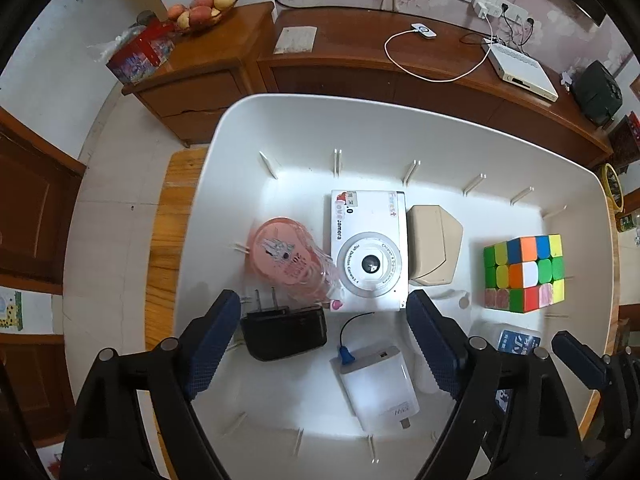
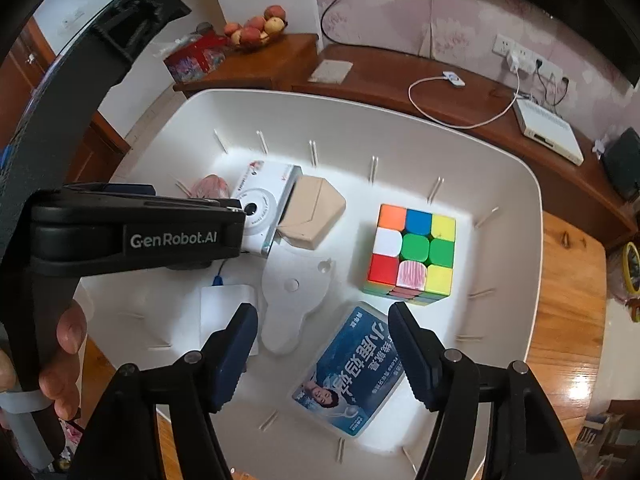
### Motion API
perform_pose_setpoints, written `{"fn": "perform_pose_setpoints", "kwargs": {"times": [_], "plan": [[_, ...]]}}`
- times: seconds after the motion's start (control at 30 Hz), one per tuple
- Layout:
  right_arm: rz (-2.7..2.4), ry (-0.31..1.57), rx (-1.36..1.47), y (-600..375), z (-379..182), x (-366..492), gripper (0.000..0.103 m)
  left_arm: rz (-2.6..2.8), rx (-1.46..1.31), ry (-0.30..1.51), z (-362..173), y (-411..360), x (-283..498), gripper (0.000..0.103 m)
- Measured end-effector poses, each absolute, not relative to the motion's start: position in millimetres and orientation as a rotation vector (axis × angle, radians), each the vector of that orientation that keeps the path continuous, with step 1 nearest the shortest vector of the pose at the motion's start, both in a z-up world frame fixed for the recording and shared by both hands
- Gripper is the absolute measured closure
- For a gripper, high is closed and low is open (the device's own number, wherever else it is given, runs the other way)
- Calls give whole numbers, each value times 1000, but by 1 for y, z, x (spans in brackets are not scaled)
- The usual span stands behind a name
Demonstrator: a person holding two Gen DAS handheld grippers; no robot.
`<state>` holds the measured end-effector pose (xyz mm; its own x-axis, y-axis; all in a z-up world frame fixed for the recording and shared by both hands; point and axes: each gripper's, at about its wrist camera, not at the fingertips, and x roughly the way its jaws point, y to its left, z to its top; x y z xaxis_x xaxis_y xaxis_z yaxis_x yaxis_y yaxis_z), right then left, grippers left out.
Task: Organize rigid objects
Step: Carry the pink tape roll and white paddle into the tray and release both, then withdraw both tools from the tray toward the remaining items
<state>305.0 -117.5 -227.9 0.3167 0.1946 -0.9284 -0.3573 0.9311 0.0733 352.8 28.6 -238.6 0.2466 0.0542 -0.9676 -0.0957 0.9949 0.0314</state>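
Grippers hang open and empty over the white bin (image 1: 224,136): left gripper (image 1: 324,344) above charger (image 1: 285,330) and power bank (image 1: 378,384), right gripper (image 2: 322,354) above blue box (image 2: 352,372), cube (image 2: 412,254) beyond.

White toy camera (image 1: 368,252), colourful cube (image 1: 524,274), black charger (image 1: 284,330) inside white bin (image 1: 400,128).

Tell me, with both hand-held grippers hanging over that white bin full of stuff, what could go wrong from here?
The bin is crowded. The left hand-held gripper straddles the black plug adapter and white charger, so closing might catch both. The right hand-held gripper hovers open over the blue box, with the cube close enough to bump. The two grippers could also collide.
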Motion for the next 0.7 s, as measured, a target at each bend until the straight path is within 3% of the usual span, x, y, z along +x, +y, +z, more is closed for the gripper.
{"fn": "perform_pose_setpoints", "kwargs": {"times": [0.43, 0.7], "plan": [[341, 1121, -153, -116, -199, 278, 34, 48, -17, 1211, -186, 30, 321, 16], [288, 1023, -112, -123, -151, 243, 34, -23, -45, 1106, -129, 31, 283, 16]]}}
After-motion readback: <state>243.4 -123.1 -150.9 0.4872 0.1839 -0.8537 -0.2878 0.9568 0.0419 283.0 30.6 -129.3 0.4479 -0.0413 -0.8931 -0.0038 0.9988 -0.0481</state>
